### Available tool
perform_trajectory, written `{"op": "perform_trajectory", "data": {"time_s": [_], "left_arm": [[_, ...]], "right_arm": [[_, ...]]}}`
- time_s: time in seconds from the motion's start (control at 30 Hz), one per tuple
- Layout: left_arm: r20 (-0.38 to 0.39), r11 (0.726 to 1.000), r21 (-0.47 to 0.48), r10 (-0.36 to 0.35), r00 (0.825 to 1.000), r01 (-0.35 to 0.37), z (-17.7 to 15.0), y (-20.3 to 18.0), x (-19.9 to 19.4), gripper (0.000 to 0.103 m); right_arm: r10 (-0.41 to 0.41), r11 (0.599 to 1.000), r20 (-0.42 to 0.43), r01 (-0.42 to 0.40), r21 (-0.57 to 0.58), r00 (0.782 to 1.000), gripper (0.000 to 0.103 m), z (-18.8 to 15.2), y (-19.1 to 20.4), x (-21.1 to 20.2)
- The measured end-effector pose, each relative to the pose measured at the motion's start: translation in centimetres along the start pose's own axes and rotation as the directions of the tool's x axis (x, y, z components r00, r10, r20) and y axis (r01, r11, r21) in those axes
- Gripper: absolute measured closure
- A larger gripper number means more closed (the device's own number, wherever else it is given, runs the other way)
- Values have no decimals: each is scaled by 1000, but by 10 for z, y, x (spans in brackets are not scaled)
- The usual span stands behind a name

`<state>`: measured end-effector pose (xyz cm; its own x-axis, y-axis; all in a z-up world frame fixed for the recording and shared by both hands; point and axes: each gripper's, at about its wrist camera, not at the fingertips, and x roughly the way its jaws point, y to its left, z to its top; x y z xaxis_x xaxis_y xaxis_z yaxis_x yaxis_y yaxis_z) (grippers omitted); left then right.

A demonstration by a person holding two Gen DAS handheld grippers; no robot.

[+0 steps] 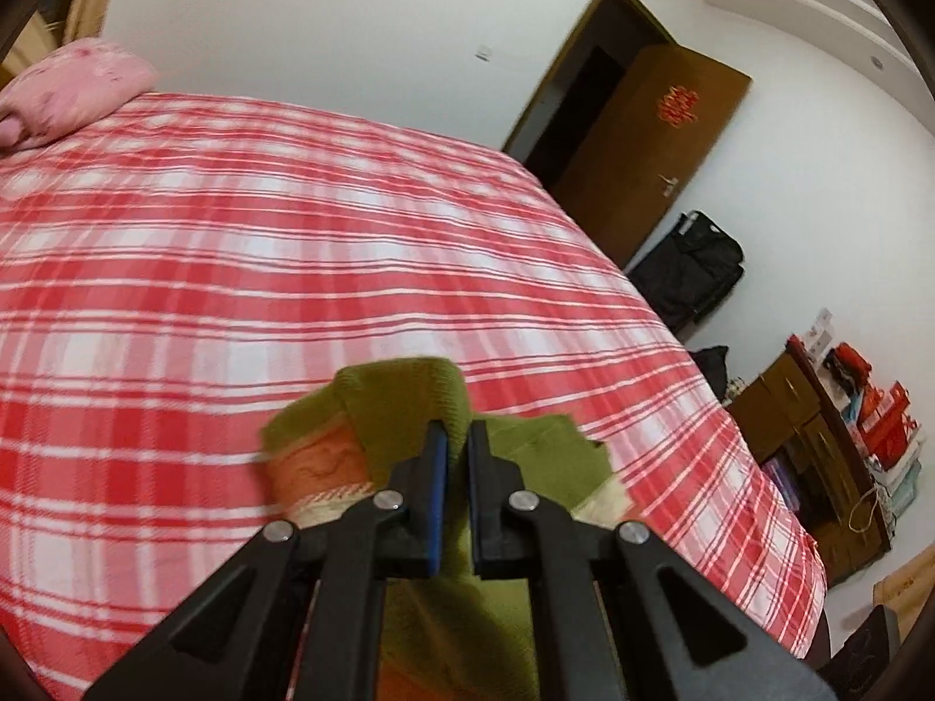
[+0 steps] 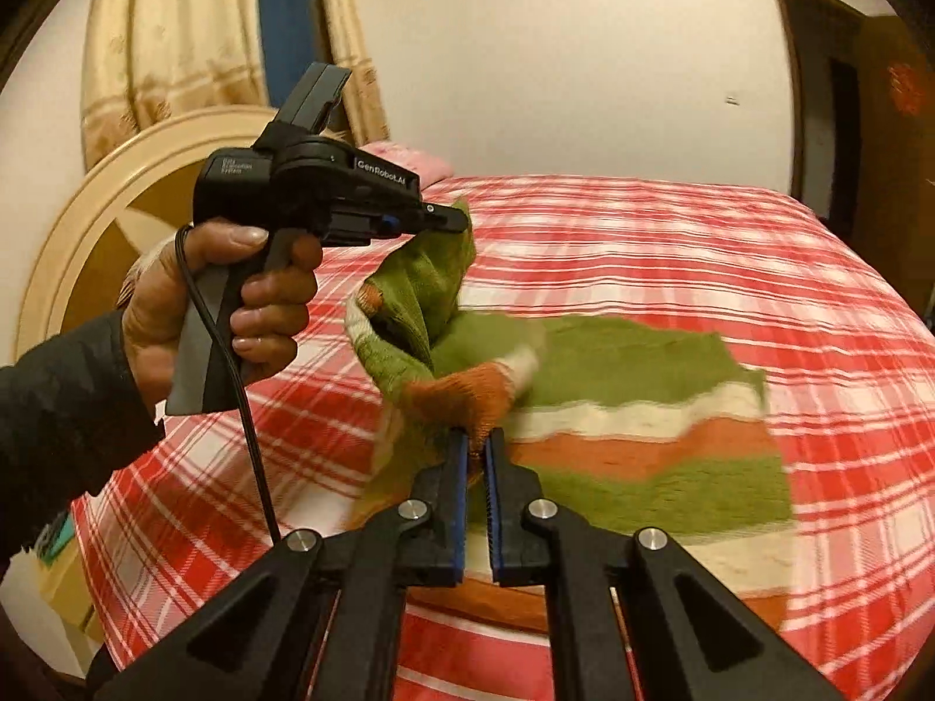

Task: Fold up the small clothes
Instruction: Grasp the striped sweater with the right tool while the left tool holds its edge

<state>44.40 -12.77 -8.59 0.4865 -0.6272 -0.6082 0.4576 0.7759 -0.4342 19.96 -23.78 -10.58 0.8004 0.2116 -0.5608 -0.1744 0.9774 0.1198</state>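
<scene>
Closest in, the black right gripper [image 2: 479, 438] is clamped shut on an orange band of the green, white and orange striped knitted garment [image 2: 643, 438] — the left gripper [image 2: 450, 222] pinches a green edge, lifted over the red-and-white checked bedspread [image 2: 759, 245]. If either thin pinch slips, or the hands pull unevenly, the fold lands skewed — the rest lies flat on the bed

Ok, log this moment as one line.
left tongs: shut on striped knit cloth | right tongs: shut on cloth | cloth: part lifted off plaid bed
</scene>
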Motion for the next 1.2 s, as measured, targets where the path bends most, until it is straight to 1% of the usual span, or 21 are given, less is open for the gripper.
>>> {"op": "perform_trajectory", "data": {"time_s": [0.13,0.2,0.3,0.37,0.43,0.47,0.5,0.53,0.57,0.6,0.67,0.73,0.87,0.9,0.97,1.0,1.03,1.07,1.13,1.17,1.2], "left_arm": [[-52,999,37,-15,999,17,-3,-32,34,97],[-87,998,52,-20,996,24,-7,-48,55,97],[-127,996,84,0,992,10,-14,-66,77,97],[-142,994,111,4,990,12,-19,-71,76,97],[-130,986,169,31,991,-9,-22,-71,67,97],[-125,982,187,49,991,-25,-23,-65,60,97],[-122,983,181,63,991,-40,-22,-54,54,97],[-122,984,168,74,990,-53,-21,-46,50,97],[-124,988,140,87,988,-69,-18,-29,43,97],[-132,990,118,90,987,-74,-16,-17,39,96],[-158,991,88,113,981,-100,-16,0,39,94],[-176,987,82,150,973,-137,-19,8,39,90],[-204,981,112,178,963,-158,-28,9,42,90],[-207,982,106,175,963,-156,-28,10,42,90],[-201,988,77,150,968,-137,-26,11,42,91],[-199,989,71,139,970,-127,-25,11,42,91],[-199,990,68,134,971,-122,-23,10,42,91],[-196,991,64,127,972,-116,-21,10,41,91],[-170,994,43,107,980,-102,-18,11,33,91],[-159,995,32,103,982,-99,-17,11,27,85],[-150,995,36,97,984,-92,-18,9,19,81]], "right_arm": [[-36,997,-7,37,66,999,103,-10,-39,-15],[-78,993,-10,78,93,997,103,-16,-61,-22],[-81,982,-25,84,171,996,103,-25,-96,-29],[-24,974,-21,28,227,1000,103,-29,-112,-31],[42,959,-19,-35,281,999,102,-32,-120,-27],[85,954,-24,-74,291,996,100,-32,-119,-24],[117,951,-25,-104,290,993,95,-32,-116,-20],[148,952,-30,-134,275,989,66,-33,-109,-15],[172,950,-39,-156,271,984,22,-33,-105,-11],[202,943,-46,-181,278,978,13,-34,-102,-6],[253,929,-51,-228,291,966,12,-35,-93,4],[236,940,-67,-210,269,969,12,-33,-83,12],[285,924,-64,-256,285,956,13,-22,-77,31],[310,912,-62,-278,303,949,13,-17,-82,37],[350,879,-57,-307,364,935,24,-1,-98,56],[371,866,-71,-318,386,926,25,5,-103,67],[414,846,-90,-345,407,906,26,14,-109,86],[425,837,-90,-354,418,901,32,20,-112,97],[436,827,-106,-351,440,894,32,30,-120,121],[449,814,-116,-352,462,886,32,34,-124,134],[480,791,-122,-369,487,869,32,37,-128,145]]}}
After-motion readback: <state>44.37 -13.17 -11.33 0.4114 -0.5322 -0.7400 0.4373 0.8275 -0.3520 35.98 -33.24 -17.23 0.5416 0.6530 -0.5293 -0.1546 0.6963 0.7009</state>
